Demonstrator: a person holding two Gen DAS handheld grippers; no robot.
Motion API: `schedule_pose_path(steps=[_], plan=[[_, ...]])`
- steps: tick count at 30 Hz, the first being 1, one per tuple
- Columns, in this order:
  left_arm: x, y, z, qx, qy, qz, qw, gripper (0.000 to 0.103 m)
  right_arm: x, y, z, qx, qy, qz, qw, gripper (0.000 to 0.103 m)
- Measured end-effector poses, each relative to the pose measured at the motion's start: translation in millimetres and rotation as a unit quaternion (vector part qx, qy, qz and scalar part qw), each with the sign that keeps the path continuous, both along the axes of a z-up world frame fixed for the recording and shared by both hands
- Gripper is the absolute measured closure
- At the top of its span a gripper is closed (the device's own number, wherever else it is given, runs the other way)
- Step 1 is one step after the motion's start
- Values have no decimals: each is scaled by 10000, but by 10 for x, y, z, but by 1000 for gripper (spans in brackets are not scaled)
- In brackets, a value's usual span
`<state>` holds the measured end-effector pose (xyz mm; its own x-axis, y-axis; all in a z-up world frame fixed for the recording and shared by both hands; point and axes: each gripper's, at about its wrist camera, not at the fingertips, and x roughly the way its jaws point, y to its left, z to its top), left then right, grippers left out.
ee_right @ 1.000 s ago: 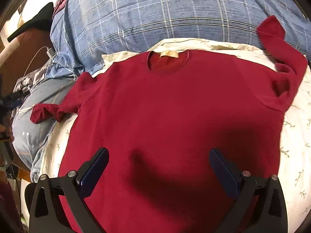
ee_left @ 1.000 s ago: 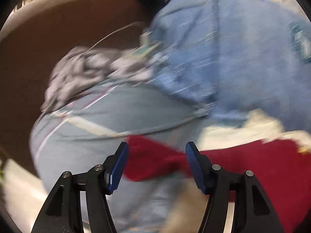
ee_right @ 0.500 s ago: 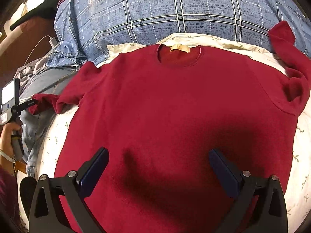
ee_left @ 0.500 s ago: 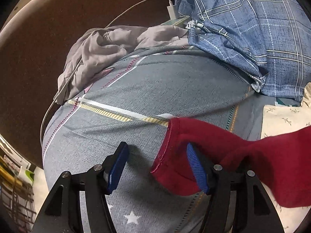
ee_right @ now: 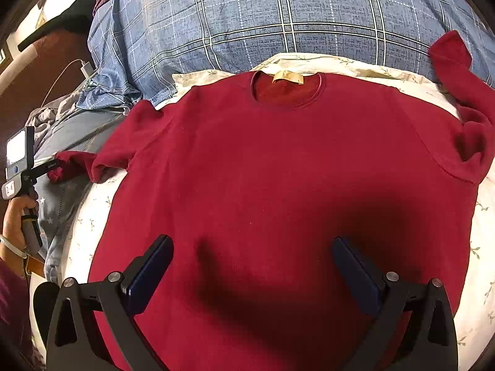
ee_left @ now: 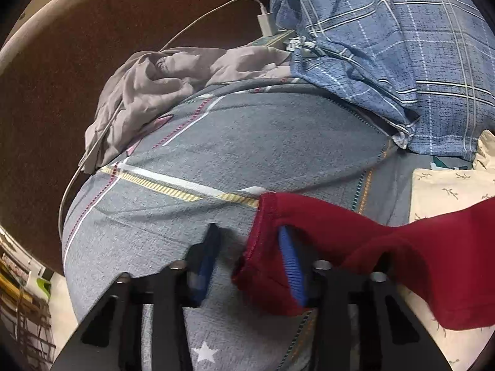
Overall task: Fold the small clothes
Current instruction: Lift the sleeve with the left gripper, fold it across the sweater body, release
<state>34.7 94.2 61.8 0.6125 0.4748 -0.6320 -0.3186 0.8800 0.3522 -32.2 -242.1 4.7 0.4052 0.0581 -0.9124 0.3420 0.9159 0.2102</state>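
My left gripper closing at the sweater's cuff, my right one spread over its body

Left wrist view: my left gripper is closing its jaws, and the cuff of the red sweater lies between them, draped over the right pad; the left pad does not press it yet. The sleeve runs off toward the right across a grey blanket at the bed's left edge, with a blue plaid quilt behind and a white cable trailing past a crumpled grey cloth.

Right wrist view: my right gripper hangs spread wide over the sweater's lower body, pinching nothing. The sweater lies flat, collar toward the quilt, on a cream flowered sheet; its right sleeve is bent up near the quilt. My left hand holds its gripper at the left sleeve's end.
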Motion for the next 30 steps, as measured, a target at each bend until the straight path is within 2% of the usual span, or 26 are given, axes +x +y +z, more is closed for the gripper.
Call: schedule_pose_path(steps=[1,4,6,7,9,10,14,20,25,26,30], plan=[[4,-3,-4,-69,18,-57,10000,89,3,2,0,-8,2,3,10000,0],[-6,38,39,-377,53,-146,9992,94,3,6,9,-12,-2,16,10000,0],[-49,157,148,-1128,25,-282,9932,95,-3,-8,13,32,-28,11,10000,0],[-77,231,229,-1574,-13,-354,9869,96,-6,-21,13,63,-43,-6,10000,0],[-121,316,388,-2135,-96,-497,9756,96,0,-36,13,95,-72,-42,9999,0],[-138,330,483,-2261,-142,-584,9722,96,4,-42,17,99,-90,-60,9999,0],[-224,201,946,-2562,-413,-1078,9597,96,8,-58,62,127,-181,-99,9997,0],[-375,-439,1676,-2504,-808,-2175,9399,96,-30,-193,196,102,-360,-280,9989,0],[-473,-1157,1933,-2412,-780,-3023,9189,96,-93,-375,298,84,-504,-537,9973,0],[-494,-1255,1931,-2406,-760,-3132,9156,96,-111,-411,311,91,-521,-588,9969,0],[-555,-1899,1842,-2516,-522,-3720,8920,96,-205,-558,353,53,-552,-749,9956,0]])
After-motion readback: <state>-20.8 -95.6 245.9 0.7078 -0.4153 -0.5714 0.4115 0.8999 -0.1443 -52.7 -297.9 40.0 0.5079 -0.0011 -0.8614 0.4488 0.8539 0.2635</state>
